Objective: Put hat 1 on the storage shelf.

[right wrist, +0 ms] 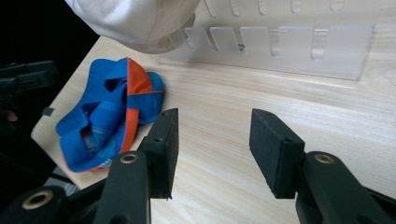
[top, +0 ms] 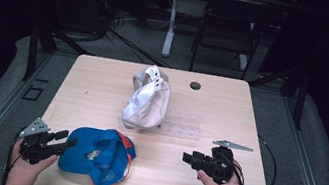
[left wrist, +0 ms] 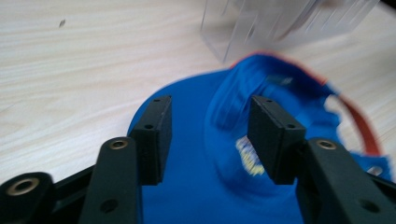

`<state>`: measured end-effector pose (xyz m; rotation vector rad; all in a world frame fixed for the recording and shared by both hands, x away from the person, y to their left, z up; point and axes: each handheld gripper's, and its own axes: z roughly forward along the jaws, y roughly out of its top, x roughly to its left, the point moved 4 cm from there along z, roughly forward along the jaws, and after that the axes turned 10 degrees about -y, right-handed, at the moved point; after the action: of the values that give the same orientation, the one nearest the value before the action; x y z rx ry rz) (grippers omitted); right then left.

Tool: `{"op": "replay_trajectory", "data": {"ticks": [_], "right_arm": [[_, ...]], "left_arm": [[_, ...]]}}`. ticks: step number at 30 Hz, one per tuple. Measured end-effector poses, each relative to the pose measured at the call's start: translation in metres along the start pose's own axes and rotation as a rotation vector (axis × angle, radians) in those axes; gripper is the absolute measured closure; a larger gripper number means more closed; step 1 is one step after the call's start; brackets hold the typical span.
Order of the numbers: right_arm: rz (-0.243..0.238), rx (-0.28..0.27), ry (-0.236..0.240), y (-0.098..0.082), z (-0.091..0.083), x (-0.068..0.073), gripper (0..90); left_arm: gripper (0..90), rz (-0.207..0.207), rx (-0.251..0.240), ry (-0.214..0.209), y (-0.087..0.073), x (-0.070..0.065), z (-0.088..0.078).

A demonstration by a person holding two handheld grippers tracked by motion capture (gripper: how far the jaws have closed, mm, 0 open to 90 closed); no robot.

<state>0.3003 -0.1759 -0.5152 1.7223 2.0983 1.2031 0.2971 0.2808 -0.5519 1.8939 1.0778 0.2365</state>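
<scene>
A dim workroom with dark curtains, a folding chair and loose cables on the floor surrounds a pale wood-grain table point(top: 92, 90) with rounded corners. At its near left edge the left gripper point(top: 64, 140) points rightward, its jaws spread apart and bracketing the brim end of a crumpled blue fabric cap with orange trim point(top: 98, 155); in the left gripper view the jaws stand to either side of the blue cloth without pinching it, so nothing is grasped yet. The blue cap lies flat on the table near the front edge, just beside that gripper. Farther back, toward the middle, a cream-white cloth cap point(top: 147, 101) already sits propped on a clear acrylic slotted rack point(top: 182, 126), which I judge to be the place the caps are meant to go. A small dark round disc point(top: 195, 85) rests near the far edge. To the right, the right gripper point(top: 188, 158) hovers over bare wood, jaws released and empty, aimed leftward toward the blue cap, well apart from it. By my reading the work is about half done: one cap is on the rack, while the blue one has yet to be gripped, lifted and set beside it.
</scene>
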Motion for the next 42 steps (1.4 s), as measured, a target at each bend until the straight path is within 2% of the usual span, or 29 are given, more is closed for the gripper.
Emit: {"op": "replay_trajectory", "data": {"ticks": [1,4,7,8,9,10,12,16,17,19,22,25,30,31,32,34,35,36,40,41,42], "right_arm": [[-0.008,-0.014,0.001,-0.008,0.003,-0.003,55.5],[-0.010,-0.025,0.021,-0.014,0.005,-0.005,58.0],[-0.021,-0.035,0.044,-0.024,0.009,-0.007,58.9],[-0.021,-0.031,0.051,-0.027,0.011,-0.007,58.8],[-0.024,-0.023,0.046,-0.032,0.014,-0.007,58.3],[-0.027,-0.018,0.041,-0.033,0.016,-0.007,57.6],[-0.024,-0.017,0.038,-0.035,0.018,-0.007,57.4],[0.001,-0.010,0.045,-0.036,0.023,-0.004,55.8],[-0.017,0.003,0.031,-0.036,0.023,-0.004,55.8],[-0.020,-0.002,0.033,-0.037,0.027,0.000,55.8],[-0.036,0.018,0.050,-0.037,0.033,0.007,54.7],[-0.030,0.034,0.069,-0.037,0.038,0.013,54.6],[-0.025,0.056,0.084,-0.040,0.044,0.018,54.6],[-0.025,0.064,0.086,-0.040,0.044,0.019,54.6],[-0.022,0.068,0.087,-0.040,0.045,0.020,54.6],[-0.009,0.082,0.108,-0.039,0.047,0.024,54.8],[-0.008,0.093,0.115,-0.039,0.048,0.026,55.7],[-0.015,0.126,0.137,-0.038,0.052,0.033,58.9],[-0.021,0.162,0.152,-0.038,0.060,0.042,61.0],[-0.008,0.179,0.182,-0.038,0.065,0.048,61.7],[-0.132,0.379,0.164,-0.035,0.055,0.042,61.7]], "left_arm": [[53.1,0.010,0.003,0.006,-0.003,0.000,0.001],[53.7,0.041,0.027,0.034,-0.010,0.000,0.002],[53.1,0.018,0.039,0.029,-0.015,0.002,0.001],[52.1,0.018,0.031,0.042,-0.017,0.004,0.001],[51.2,0.018,0.048,0.048,-0.018,0.006,0.001],[51.2,0.017,0.061,0.074,-0.021,0.011,0.003],[51.3,0.008,0.065,0.074,-0.023,0.012,0.004],[52.0,0.007,0.080,0.049,-0.025,0.010,0.009],[52.2,0.011,0.091,0.044,-0.025,0.008,0.011],[52.6,0.018,0.091,0.023,-0.025,0.003,0.017],[52.8,0.036,0.116,0.003,-0.026,-0.002,0.023],[52.9,0.049,0.145,-0.017,-0.028,-0.008,0.029],[53.7,0.070,0.155,-0.020,-0.029,-0.014,0.038],[53.7,0.066,0.166,-0.040,-0.029,-0.015,0.038],[53.7,0.070,0.163,-0.028,-0.029,-0.016,0.040],[53.7,0.082,0.178,-0.045,-0.029,-0.019,0.043],[53.8,0.088,0.187,-0.044,-0.029,-0.020,0.044],[54.3,0.097,0.193,-0.051,-0.029,-0.021,0.046],[54.5,0.111,0.201,-0.046,-0.030,-0.023,0.048],[54.5,0.115,0.200,-0.048,-0.029,-0.023,0.047],[54.4,0.110,0.194,-0.044,-0.029,-0.023,0.047]]}}
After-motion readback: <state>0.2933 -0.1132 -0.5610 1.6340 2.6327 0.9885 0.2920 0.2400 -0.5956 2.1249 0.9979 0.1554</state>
